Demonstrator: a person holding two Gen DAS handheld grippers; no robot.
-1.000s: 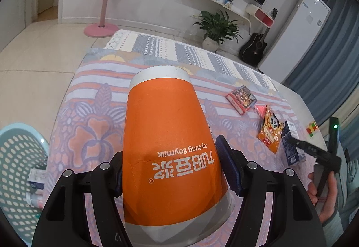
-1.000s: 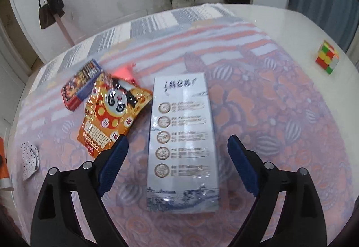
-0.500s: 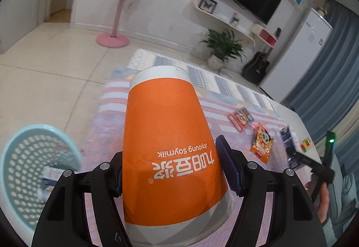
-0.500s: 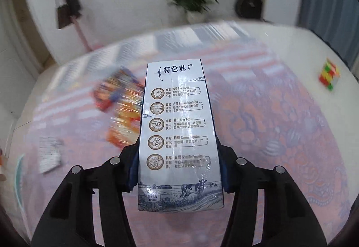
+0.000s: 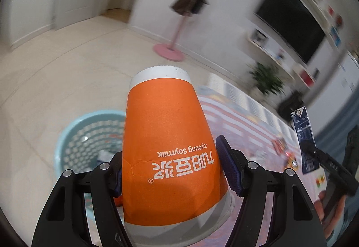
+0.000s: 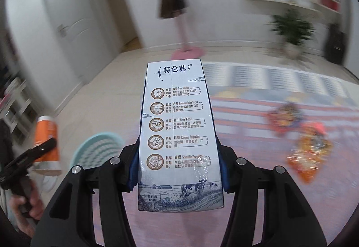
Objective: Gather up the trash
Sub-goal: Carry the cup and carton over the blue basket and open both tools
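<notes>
My left gripper [image 5: 172, 170] is shut on an upside-down orange soymilk cup [image 5: 166, 146], held in the air near the table's left end. A light blue perforated basket [image 5: 89, 135] stands on the floor beyond and below the cup. My right gripper [image 6: 178, 170] is shut on a white and blue milk carton [image 6: 177, 135], lifted above the table. The cup [image 6: 46, 135] and the basket [image 6: 98, 148] also show at the left of the right wrist view. The carton [image 5: 305, 141] shows at the right of the left wrist view.
The table wears a pink and purple patterned cloth [image 6: 280, 179]. An orange snack bag [image 6: 311, 150] and a red packet [image 6: 285, 117] lie on it to the right. A pink coat stand [image 5: 172, 49] is on the tiled floor behind. Some trash lies inside the basket.
The right gripper closed on the carton and lifted it off the table. Both grippers swung left toward the basket, which now sits nearer the middle of the views.
</notes>
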